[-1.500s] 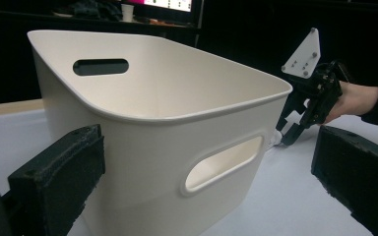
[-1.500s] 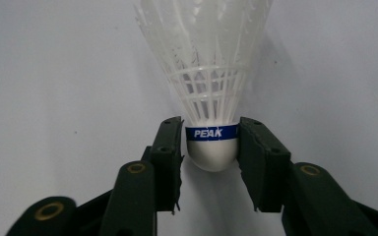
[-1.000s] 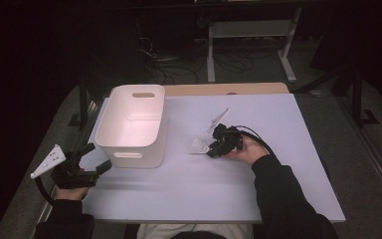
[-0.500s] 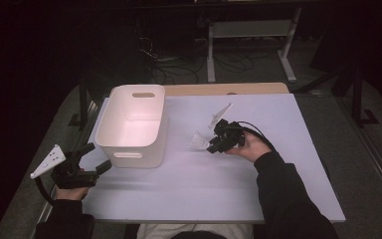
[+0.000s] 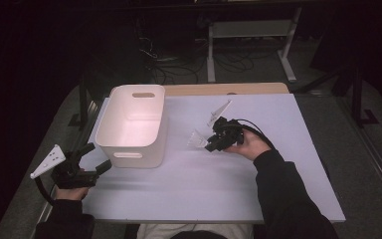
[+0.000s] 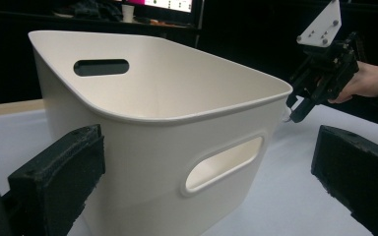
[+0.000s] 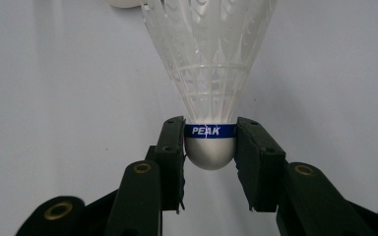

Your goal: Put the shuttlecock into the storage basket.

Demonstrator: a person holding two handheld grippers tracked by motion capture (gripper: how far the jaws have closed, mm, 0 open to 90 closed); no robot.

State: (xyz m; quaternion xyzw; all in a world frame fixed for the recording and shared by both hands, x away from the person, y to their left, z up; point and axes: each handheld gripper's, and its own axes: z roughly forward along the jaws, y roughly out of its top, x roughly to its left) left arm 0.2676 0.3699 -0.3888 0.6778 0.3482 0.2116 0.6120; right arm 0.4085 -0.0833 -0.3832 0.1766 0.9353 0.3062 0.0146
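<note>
A white plastic shuttlecock (image 7: 210,78) with a blue band marked PEAK is clamped by its cork between the jaws of my right gripper (image 7: 210,147). In the high view the right gripper (image 5: 210,144) holds the shuttlecock (image 5: 197,139) just above the white table (image 5: 199,184), to the right of the white bin (image 5: 132,124). My left gripper (image 5: 95,158) hovers at the table's left front corner with its jaws wide apart and nothing between them. The left gripper view looks at the bin (image 6: 167,128) close ahead, with the right gripper (image 6: 295,110) beyond its far corner.
The bin has handle slots in its end walls and nothing inside. A wooden strip (image 5: 224,88) runs along the table's far edge. Beyond it stand a metal frame (image 5: 251,35) and loose cables (image 5: 174,59) on the dark floor.
My right gripper has lifted the shuttlecock a little off the table and shifted slightly away from me. The left gripper has stayed put.
</note>
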